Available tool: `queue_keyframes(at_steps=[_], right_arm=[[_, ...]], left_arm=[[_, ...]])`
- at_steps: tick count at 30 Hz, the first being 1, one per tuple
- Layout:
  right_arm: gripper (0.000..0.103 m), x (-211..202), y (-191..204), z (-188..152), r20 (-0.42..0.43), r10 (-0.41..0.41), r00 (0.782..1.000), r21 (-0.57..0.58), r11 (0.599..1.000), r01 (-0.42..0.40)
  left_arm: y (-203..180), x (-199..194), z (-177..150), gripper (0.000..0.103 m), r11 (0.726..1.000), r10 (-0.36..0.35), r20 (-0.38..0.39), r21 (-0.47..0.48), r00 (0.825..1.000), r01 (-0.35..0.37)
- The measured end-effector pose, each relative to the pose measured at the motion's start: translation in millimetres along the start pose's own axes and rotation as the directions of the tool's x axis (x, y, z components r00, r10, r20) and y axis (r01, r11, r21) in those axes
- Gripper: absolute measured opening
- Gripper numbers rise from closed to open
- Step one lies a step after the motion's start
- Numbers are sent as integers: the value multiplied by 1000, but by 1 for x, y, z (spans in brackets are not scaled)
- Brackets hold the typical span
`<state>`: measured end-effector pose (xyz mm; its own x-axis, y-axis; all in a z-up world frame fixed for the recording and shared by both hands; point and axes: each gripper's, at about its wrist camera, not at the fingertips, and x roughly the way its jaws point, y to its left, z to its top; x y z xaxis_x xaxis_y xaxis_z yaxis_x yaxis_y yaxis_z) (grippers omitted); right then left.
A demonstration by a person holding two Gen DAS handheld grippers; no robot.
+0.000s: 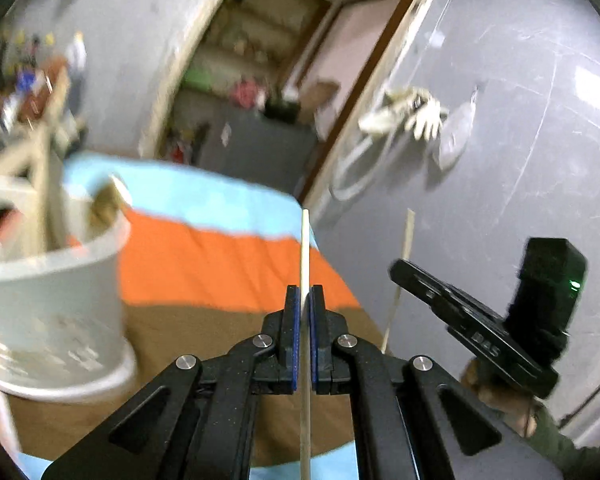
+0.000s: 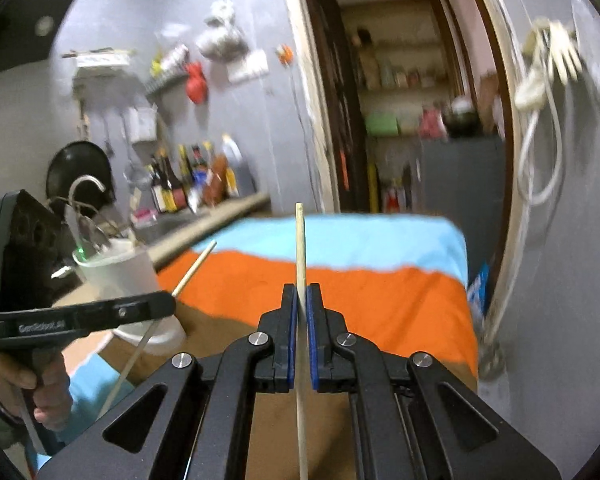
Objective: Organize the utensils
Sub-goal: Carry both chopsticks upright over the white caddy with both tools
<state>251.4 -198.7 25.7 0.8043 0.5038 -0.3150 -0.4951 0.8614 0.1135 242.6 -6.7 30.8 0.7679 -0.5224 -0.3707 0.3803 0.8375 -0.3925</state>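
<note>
My left gripper [image 1: 304, 294] is shut on a pale wooden chopstick [image 1: 304, 248] that runs up past its blue pads and back under the camera. My right gripper [image 2: 301, 292] is shut on a second chopstick [image 2: 300, 240] in the same way. Each view shows the other tool: the right gripper [image 1: 398, 270] with its chopstick [image 1: 405, 256] off to the right, the left gripper [image 2: 168, 304] with its chopstick [image 2: 194, 268] at the left. A white utensil holder [image 1: 56, 292] [image 2: 120, 276] with spoons and wooden utensils stands on the table at the left.
A table cloth [image 2: 380, 292] of blue, orange and brown bands covers the table. Behind it are an open doorway with shelves [image 2: 404, 80], a counter with bottles [image 2: 196, 184] and a black pan [image 2: 78, 172]. A hand [image 2: 24, 384] grips the left tool's handle.
</note>
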Motion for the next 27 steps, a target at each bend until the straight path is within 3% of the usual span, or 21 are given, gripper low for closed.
queue_keyframes(at_steps=[6, 16, 21, 27], right_arm=[[3, -10, 26, 22, 118, 22, 993, -38, 999, -18], [3, -10, 59, 56, 216, 131, 968, -13, 991, -131], [3, -2, 82, 86, 281, 211, 936, -16, 976, -215], [3, 13, 111, 110, 338, 300, 892, -26, 951, -309]], left_arm=[[-18, -34, 11, 2, 993, 62, 191, 88, 980, -80], [-2, -84, 30, 2, 991, 61, 341, 93, 938, -98], [32, -114, 54, 2, 990, 105, 438, 39, 893, -136], [79, -144, 70, 2, 980, 180, 561, -33, 808, -195]])
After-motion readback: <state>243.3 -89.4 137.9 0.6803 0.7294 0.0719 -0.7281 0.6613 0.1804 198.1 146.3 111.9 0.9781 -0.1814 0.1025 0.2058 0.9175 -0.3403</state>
